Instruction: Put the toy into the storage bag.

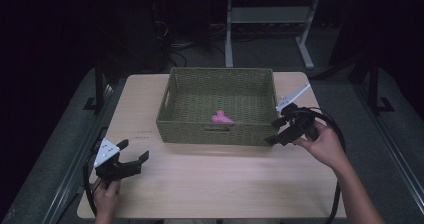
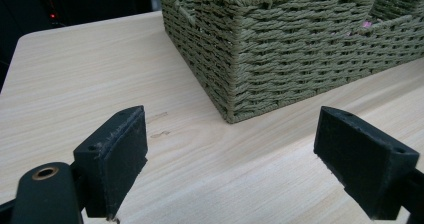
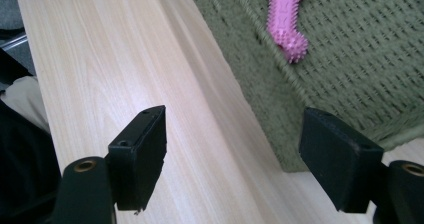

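Basket [image 1: 218,106], woven, olive green, rectangular, stands on the far half of the light wooden table [image 1: 215,184], with a handle slot cut into its near wall. Pink toy [image 1: 221,118], knobbly and bone-shaped, lies on the basket floor close to the near wall, roughly at mid-width; in the right gripper view its spiked end [image 3: 292,44] shows over the basket rim. Right gripper [image 1: 272,139], held in the person's right hand [image 1: 325,146], sits at the basket's near right corner, just beside the outer wall and pointing left along it; jaws apart, nothing between them, one on the table side and one on the basket side of that wall in its own view. Left gripper [image 1: 135,151], held in the left hand [image 1: 106,196], rests low over the near left part of the table, well apart from the basket; jaws apart and empty, aimed at the basket's near left corner [image 2: 227,111]. Grey three-cornered plate tops each gripper; black cable trails from each toward the table's near edge
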Available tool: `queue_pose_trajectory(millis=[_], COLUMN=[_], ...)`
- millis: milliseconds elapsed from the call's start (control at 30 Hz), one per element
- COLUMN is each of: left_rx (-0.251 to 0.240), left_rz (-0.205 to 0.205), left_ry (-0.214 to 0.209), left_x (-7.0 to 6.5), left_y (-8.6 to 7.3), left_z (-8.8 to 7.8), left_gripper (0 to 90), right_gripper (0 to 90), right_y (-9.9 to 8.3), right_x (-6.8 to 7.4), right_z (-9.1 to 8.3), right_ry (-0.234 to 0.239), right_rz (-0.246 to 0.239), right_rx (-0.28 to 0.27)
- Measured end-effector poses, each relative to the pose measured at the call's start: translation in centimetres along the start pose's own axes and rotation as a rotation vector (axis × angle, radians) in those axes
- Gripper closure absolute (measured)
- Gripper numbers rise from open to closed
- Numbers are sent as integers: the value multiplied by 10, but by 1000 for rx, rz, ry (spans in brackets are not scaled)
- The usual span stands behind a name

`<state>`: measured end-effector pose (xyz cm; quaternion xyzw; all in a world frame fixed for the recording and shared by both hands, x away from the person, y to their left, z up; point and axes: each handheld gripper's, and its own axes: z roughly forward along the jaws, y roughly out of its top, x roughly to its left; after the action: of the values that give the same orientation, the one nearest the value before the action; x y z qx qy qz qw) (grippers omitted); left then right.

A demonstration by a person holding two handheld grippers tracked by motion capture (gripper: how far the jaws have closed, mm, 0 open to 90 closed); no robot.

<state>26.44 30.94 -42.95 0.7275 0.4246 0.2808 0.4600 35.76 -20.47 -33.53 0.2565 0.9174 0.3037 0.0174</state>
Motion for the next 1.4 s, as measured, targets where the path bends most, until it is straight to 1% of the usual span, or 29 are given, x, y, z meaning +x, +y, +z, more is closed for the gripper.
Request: queue_pose_trajectory(millis=[200,267,400,500,933,1133,1400], left_rx=[-1,-1,-1,-1,-2,-1,-1], left_rz=[-4,-2,0,-2,-3,-2,2], left_ry=[1,-3,0,-1,0,1,1], left_x=[0,0,0,0,0,-1,-1], left_y=[0,0,0,0,0,0,0], left_z=[0,0,0,0,0,0,0], left_gripper=[133,133,133,133,133,133,133], right_gripper=[269,266,264,264,264,261,258], right_y=[-9,-12,-18,-23,-50,-64,-78], right_x=[7,8,10,11,17,19,21], right_z=[-1,0,3,5,13,18,21], right_ry=[-2,6,-2,-2,6,11,13], right_rz=[-5,1,-2,0,29,54,66], right_rx=[0,0,10,8,0,-6,-7])
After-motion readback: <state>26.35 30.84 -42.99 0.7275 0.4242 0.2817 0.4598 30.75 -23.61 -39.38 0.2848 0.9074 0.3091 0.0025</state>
